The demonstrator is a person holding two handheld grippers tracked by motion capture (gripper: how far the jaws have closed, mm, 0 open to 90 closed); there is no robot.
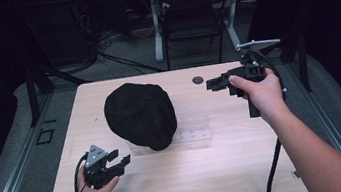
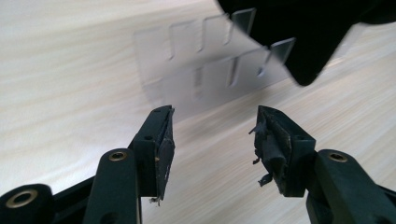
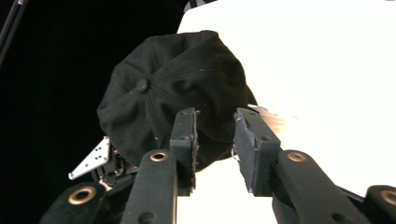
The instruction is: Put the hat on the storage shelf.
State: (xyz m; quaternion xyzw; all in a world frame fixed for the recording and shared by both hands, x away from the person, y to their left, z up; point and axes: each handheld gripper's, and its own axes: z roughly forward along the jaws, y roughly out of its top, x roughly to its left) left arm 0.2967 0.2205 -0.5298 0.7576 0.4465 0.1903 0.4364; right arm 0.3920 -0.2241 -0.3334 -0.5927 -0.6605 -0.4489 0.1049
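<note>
Left tool (image 1: 123, 161): sitting low by the desk (image 1: 181, 185), jaws apart, holding nothing.
Right tool (image 1: 213, 84): lifted up, pointing at the black cap (image 1: 140, 114), jaws apart.

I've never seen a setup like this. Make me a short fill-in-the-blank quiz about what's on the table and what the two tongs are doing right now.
1. The black cap partly rests on a ____ plastic rack.
2. The left tongs have their jaws ____, with nothing between them.
3. The right tongs are held ____ the wooden table, not resting on it.
4. The button on the cap's crown shows in the ____ gripper view.

Missing words: clear; open; above; right
</note>
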